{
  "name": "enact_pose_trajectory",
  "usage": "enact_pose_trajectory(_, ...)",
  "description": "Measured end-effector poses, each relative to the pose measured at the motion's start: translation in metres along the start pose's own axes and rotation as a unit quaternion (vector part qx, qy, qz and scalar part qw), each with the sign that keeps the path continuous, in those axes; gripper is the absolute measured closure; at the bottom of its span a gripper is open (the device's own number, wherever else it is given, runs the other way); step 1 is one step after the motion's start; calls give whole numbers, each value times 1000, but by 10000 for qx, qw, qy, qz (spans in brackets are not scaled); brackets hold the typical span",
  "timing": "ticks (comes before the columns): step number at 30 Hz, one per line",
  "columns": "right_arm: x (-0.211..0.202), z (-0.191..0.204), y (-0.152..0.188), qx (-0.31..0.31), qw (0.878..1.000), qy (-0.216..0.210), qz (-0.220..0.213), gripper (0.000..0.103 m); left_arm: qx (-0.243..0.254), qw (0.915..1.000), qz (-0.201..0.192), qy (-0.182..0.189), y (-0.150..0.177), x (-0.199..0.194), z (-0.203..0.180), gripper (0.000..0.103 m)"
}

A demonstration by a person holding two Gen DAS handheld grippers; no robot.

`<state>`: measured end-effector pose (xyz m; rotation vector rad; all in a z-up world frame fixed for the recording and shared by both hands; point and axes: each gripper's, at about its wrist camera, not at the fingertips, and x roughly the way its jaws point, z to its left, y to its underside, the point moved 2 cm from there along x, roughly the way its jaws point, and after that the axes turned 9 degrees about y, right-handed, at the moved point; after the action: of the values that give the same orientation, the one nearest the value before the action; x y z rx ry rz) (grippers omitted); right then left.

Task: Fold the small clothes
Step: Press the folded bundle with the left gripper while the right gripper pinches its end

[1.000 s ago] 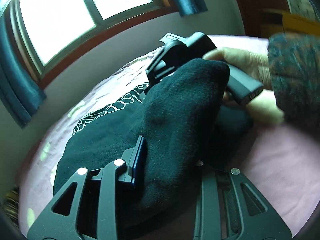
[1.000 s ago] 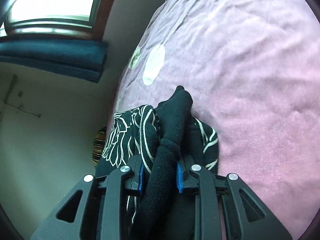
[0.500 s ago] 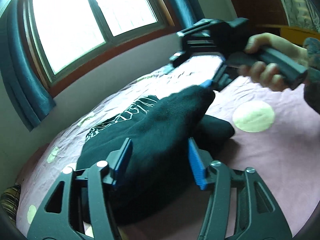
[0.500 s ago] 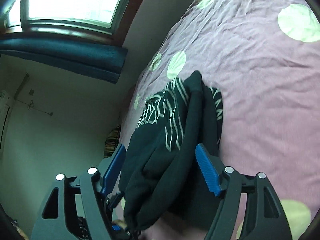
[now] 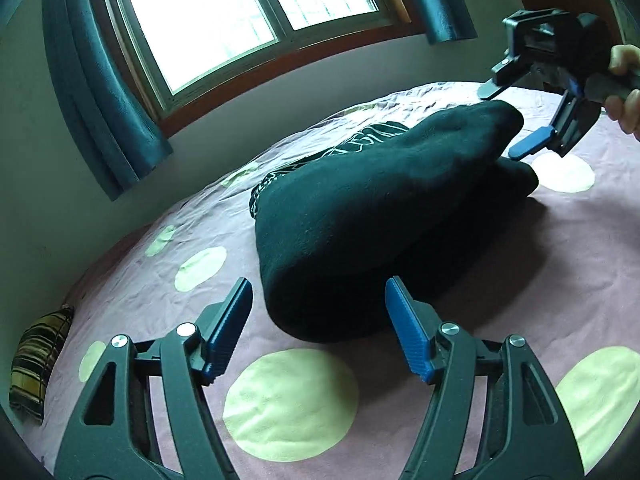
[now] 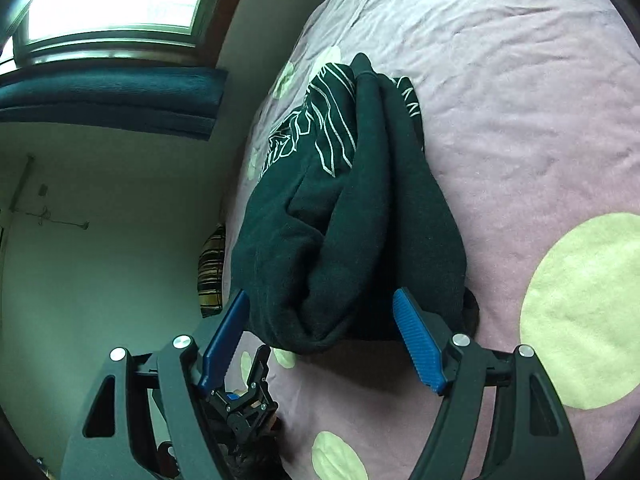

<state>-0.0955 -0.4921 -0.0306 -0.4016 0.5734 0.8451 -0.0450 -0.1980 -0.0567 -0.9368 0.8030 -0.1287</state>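
Observation:
A black garment [image 5: 380, 200] with a white line print lies folded in a thick bundle on the bed. In the left wrist view my left gripper [image 5: 318, 292] is at its near end. The jaws are opening, the blue pads stand clear of the cloth, and only the bundle's edge reaches between them. At the far end hangs my right gripper [image 5: 505, 122], open and just off the fabric. In the right wrist view the right gripper [image 6: 320, 304] stands wide with the garment [image 6: 360, 200] end between its pads, not pressed. The left gripper [image 6: 246, 384] shows small beyond, low in that view.
The bed cover [image 5: 540, 260] is mauve with pale green dots. A window [image 5: 224, 12] with teal curtains [image 5: 96, 92] is behind the bed. A striped cushion [image 5: 36, 364] lies off the bed's left edge. A person's hand [image 5: 624, 92] holds the right gripper's handle.
Both grippers have let go of the garment, opened and drawn back from its two ends. The bundle has dropped onto the bed and lies there free.

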Motion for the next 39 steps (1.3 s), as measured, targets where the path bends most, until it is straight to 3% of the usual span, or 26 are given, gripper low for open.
enact_pose_trajectory(5, 7, -7, 4, 173, 9990, -423, 23, 29, -341, 9992, 186, 92, -1, 13, 15, 34)
enact_pose_trajectory(6, 10, -3, 0, 91, 9987, -507, -63, 42, -413, 9987, 269, 135, 0, 17, 17, 34)
enact_pose_trajectory(8, 10, 2, -3, -88, 9990, -371, -225, 81, -439, 9987, 240, 55, -2, 15, 18, 34)
enact_pose_trajectory(11, -11, 23, -1, -557, 9963, -90, -656, 83, -280, 9995, -11, -117, -10, 2, 16, 32)
enact_pose_trajectory(13, -22, 28, 7, -789, 9932, -27, -857, 84, -229, 9996, 63, -141, -10, 4, 16, 30)
enact_pose_trajectory(16, -13, 3, 10, -766, 9932, 312, -825, 85, -437, 9983, 383, -97, 2, 21, 23, 30)
enact_pose_trajectory(18, 1, -30, 6, -522, 9956, 452, -633, 85, -803, 9948, 613, 153, 9, 33, 33, 31)
enact_pose_trajectory(20, 13, -55, 3, -224, 9986, 163, -446, 85, -1077, 9913, 645, 401, 10, 36, 41, 31)
enact_pose_trajectory(22, 16, -63, 0, -138, 9990, -95, -422, 85, -1046, 9918, 609, 418, 9, 35, 41, 31)
enact_pose_trajectory(26, 17, -63, -1, -262, 9986, -104, -438, 86, -1225, 9883, 693, 584, 13, 41, 44, 30)
enact_pose_trajectory(34, 15, -74, 8, -257, 9980, -240, -521, 85, -2116, 9661, 921, 1160, 29, 57, 69, 20)
enact_pose_trajectory(37, 12, -71, 12, -334, 9975, -275, -566, 80, -2367, 9576, 950, 1341, 32, 57, 74, 21)
enact_pose_trajectory(39, 7, -69, 14, -363, 9971, -340, -573, 71, -2382, 9542, 949, 1541, 32, 50, 71, 23)
